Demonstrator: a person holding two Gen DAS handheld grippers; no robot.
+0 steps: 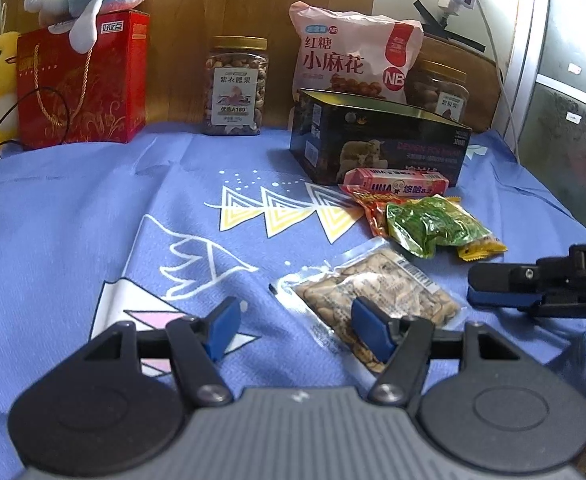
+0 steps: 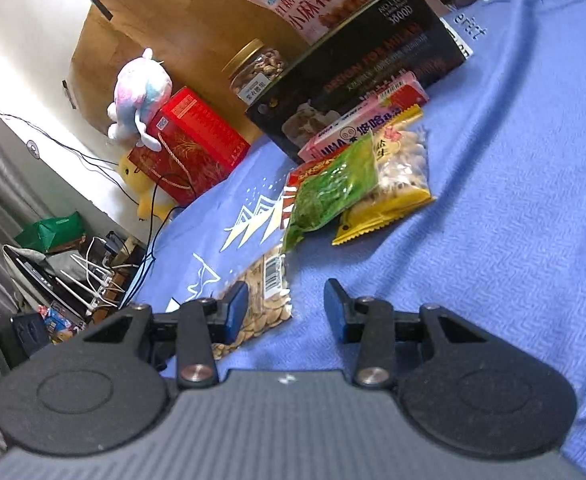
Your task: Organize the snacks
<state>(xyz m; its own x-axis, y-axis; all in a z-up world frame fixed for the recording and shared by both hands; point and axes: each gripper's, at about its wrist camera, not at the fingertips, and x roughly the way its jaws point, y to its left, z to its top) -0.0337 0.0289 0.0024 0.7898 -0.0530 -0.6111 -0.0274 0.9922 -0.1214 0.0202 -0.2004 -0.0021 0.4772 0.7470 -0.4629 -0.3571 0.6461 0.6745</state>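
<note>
1. while both of my grippers hover low over the blue tablecloth (image 1: 73, 216), the nearest loose snack is a clear vacuum pack of pale seeds or nuts (image 1: 373, 300), lying flat in front of me.
2. seen from my left gripper (image 1: 299, 330), the pack lies just ahead and to the right; my right-hand fingertip (image 1: 369, 328) overlaps its near edge in the picture, but i cannot tell whether it touches.
3. seen from my right gripper (image 2: 287, 312), the same pack (image 2: 263, 300) lies to the left, partly behind my left-hand fingertip (image 2: 237, 312).
4. so the pack sits between my two hands. its long axis runs diagonally from near-left to far-right in the left view.
5. both sets of fingers are spread wide and hold nothing.
6. further off, a green packet (image 1: 433, 224) lies on top of a red packet (image 1: 373, 212) and a yellow packet (image 1: 481, 248), with a pink candy box (image 1: 397, 182) behind them, against an open black tin (image 1: 377, 136).
7. my judgement: either hand could reach the pack, and the tin looks the likely place for the small snacks.
</note>
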